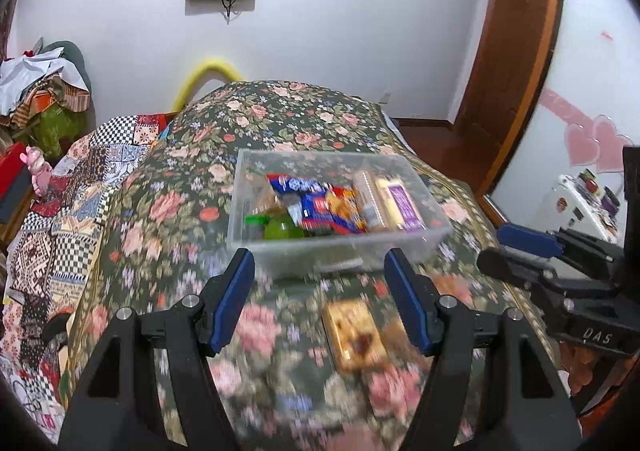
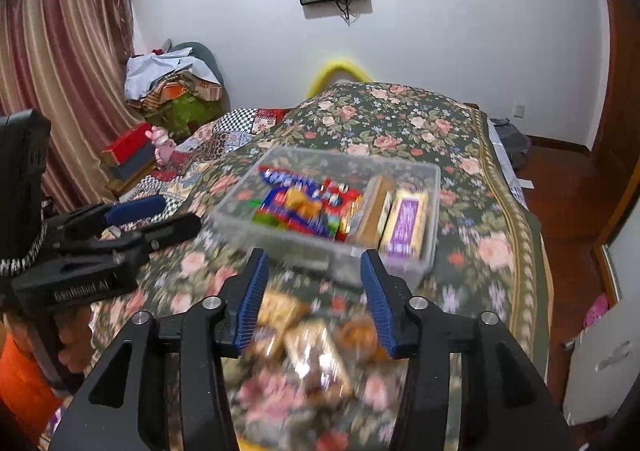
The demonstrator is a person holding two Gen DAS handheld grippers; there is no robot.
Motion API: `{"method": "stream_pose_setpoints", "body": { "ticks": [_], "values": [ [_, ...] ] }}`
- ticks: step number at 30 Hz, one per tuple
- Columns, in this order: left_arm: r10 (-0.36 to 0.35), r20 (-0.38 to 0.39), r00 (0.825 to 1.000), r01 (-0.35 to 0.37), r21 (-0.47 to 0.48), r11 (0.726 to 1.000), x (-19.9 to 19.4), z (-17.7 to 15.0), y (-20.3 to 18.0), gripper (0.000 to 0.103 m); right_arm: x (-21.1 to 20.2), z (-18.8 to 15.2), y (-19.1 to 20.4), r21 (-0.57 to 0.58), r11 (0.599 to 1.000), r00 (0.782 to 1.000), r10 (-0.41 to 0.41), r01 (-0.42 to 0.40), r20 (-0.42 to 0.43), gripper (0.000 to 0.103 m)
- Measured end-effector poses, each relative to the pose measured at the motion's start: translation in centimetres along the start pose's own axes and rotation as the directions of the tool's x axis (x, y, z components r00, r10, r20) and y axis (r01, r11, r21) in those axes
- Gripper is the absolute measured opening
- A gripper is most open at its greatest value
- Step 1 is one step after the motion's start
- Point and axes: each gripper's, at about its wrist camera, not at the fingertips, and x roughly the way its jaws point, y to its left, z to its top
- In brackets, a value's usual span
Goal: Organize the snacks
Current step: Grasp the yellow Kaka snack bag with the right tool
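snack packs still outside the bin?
3, maybe more under blur: packet, clear-wrapped bar and small brown item, all on the floral cover near the bin.

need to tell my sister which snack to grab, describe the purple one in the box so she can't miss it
On the floral bedspread sits a clear plastic box of snacks. The pack lies flat at its right end, beside a tan pack. It is the only pale yellow pack with a purple label; the others are blue, red, orange or green.
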Motion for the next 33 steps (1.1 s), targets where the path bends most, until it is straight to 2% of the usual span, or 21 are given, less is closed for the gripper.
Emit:
{"method": "stream_pose_setpoints", "body": {
  "ticks": [6, 13, 20, 25, 27, 33],
  "values": [
    [0.002, -0.005, 1.000, -0.002, 0.017, 1.000, -3.4, -3.8, -0.6, 0.067, -1.8, -4.6, 1.6, 0.017, 1.000, 0.999, 0.001, 0.000, -0.036, 0.051],
    [-0.014, -0.039, 0.999, 0.014, 0.003, 1.000, -4.8, -7.6, -0.9, 0.072, -1.1, -9.3, 2.6, 0.040, 0.999, 0.991, 0.029, -0.024, -0.128, 0.052],
    [-0.020, -0.101, 0.995, 0.020, 0.000, 1.000, -3.9, -9.8, -1.2, 0.072, 1.0, -13.1, 3.4, 0.077, 0.996, 0.968, 0.060, -0.042, -0.243, 0.052],
    [-0.027, -0.130, 0.991, 0.024, -0.023, 0.999, -3.0, -10.4, -1.1, 0.072, 2.0, -15.0, 4.3, 0.070, 0.996, 0.954, 0.078, -0.061, -0.290, 0.053],
    [-0.029, -0.146, 0.989, 0.025, -0.027, 0.999, -2.5, -10.7, -1.1, 0.072, 2.1, -15.5, 4.5, 0.066, 0.996, 0.954, 0.080, -0.064, -0.290, 0.055],
    [-0.034, -0.171, 0.985, 0.030, -0.028, 0.999, -1.3, -10.9, -1.6, 0.072, 2.0, -15.7, 3.5, 0.108, 0.988, 0.955, 0.132, -0.107, -0.267, 0.045]
  ]
}}
